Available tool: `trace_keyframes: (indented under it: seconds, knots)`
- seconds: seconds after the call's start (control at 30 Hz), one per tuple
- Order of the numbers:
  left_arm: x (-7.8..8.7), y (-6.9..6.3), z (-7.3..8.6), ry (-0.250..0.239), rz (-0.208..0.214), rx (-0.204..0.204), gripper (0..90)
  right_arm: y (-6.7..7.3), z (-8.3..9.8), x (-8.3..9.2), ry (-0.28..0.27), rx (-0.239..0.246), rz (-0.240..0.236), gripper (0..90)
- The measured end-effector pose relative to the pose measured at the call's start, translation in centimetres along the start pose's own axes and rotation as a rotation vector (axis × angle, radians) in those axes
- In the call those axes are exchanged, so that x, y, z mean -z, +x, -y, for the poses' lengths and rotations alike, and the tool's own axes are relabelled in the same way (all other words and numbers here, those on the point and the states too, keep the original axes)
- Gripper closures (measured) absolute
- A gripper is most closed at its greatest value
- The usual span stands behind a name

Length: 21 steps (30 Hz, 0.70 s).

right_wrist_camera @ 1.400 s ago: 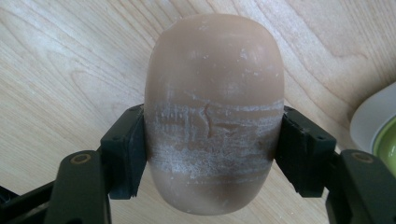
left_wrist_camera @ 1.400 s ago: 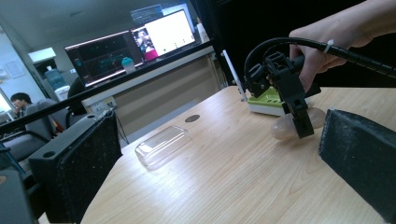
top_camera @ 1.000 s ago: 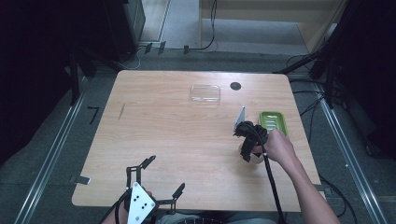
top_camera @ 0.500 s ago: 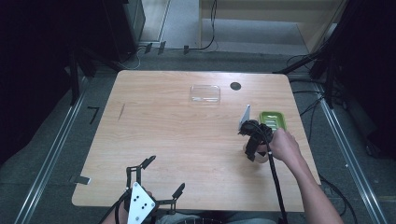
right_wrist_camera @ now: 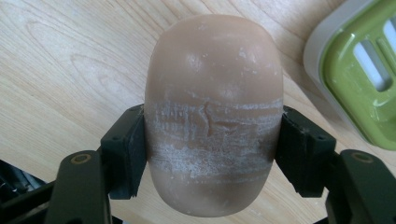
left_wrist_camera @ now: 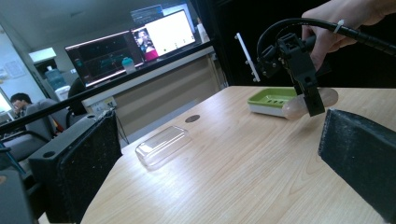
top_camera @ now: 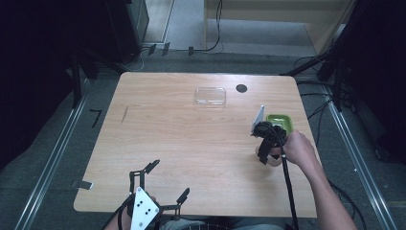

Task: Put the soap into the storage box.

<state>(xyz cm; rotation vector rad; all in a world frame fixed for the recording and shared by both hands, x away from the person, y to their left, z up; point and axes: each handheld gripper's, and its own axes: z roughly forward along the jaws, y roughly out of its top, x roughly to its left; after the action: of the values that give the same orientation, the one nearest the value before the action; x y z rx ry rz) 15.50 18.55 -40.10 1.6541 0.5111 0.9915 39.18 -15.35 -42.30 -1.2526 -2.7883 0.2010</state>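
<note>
A tan oval soap bar sits between the pads of my right gripper, which is shut on it and holds it just above the wooden table. In the high view the right gripper hangs near the table's right edge, close in front of the green soap dish. The left gripper view shows the soap lifted beside the dish. My left gripper stands open at the front edge, nothing between its jaws.
A clear plastic lid lies at the back middle of the table, with a small black disc to its right. The table's right edge runs just past the dish. Monitors and a desk stand beyond the far side in the left gripper view.
My right gripper has carried the soap a little to the right, closer to the green dish. The left gripper has stayed where it was.
</note>
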Motion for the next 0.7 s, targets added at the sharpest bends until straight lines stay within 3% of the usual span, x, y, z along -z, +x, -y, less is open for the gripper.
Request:
trace_keyframes:
  seconds: [0.7]
  knots:
    - [0.0, 0.0, 0.0, 0.002, 0.002, -0.003, 0.0, -1.5, 1.5, 1.0, -0.007, -0.044, 0.010, 33.7]
